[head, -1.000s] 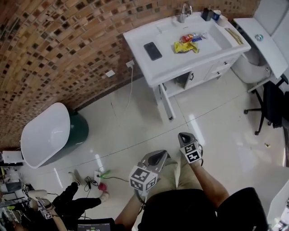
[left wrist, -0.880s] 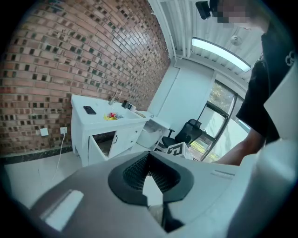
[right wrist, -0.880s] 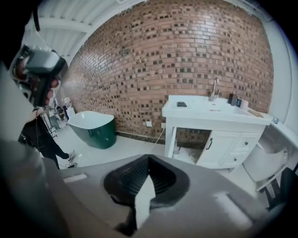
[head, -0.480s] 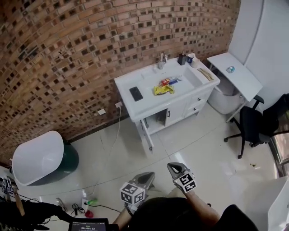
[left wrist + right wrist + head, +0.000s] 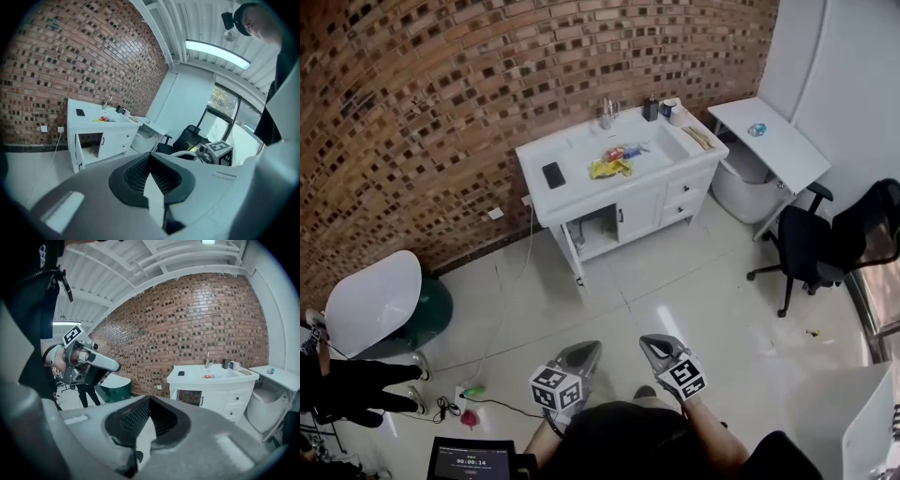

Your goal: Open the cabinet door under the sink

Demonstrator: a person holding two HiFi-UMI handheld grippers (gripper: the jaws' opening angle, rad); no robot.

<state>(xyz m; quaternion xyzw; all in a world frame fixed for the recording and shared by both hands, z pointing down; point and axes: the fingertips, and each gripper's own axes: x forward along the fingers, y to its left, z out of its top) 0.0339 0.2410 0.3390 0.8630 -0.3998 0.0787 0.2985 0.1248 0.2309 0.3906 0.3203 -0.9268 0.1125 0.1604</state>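
The white sink cabinet [image 5: 609, 159] stands against the brick wall, far from me across the floor. Its left door [image 5: 570, 253] hangs swung outward, baring a dark compartment. The right door [image 5: 639, 214] is closed, and drawers [image 5: 684, 199] sit beside it. A phone [image 5: 553, 174] and a yellow packet [image 5: 605, 168] lie on the countertop. My left gripper [image 5: 589, 349] and right gripper [image 5: 649, 341] are held close to my body, both shut and empty. The left gripper view shows the cabinet [image 5: 101, 140] small beyond the left gripper [image 5: 152, 177]. The right gripper view shows the cabinet [image 5: 213, 390] past the right gripper [image 5: 146, 420].
A white table [image 5: 769, 141] with a bin [image 5: 741, 192] under it stands right of the cabinet. A black office chair [image 5: 820, 244] is further right. At the left are a white and green tub [image 5: 375, 305], a person's arm [image 5: 347, 384] and cables [image 5: 473, 394] on the floor.
The cabinet has dropped further away in the head view and more of the room shows. Both grippers stay low by my body, still shut.
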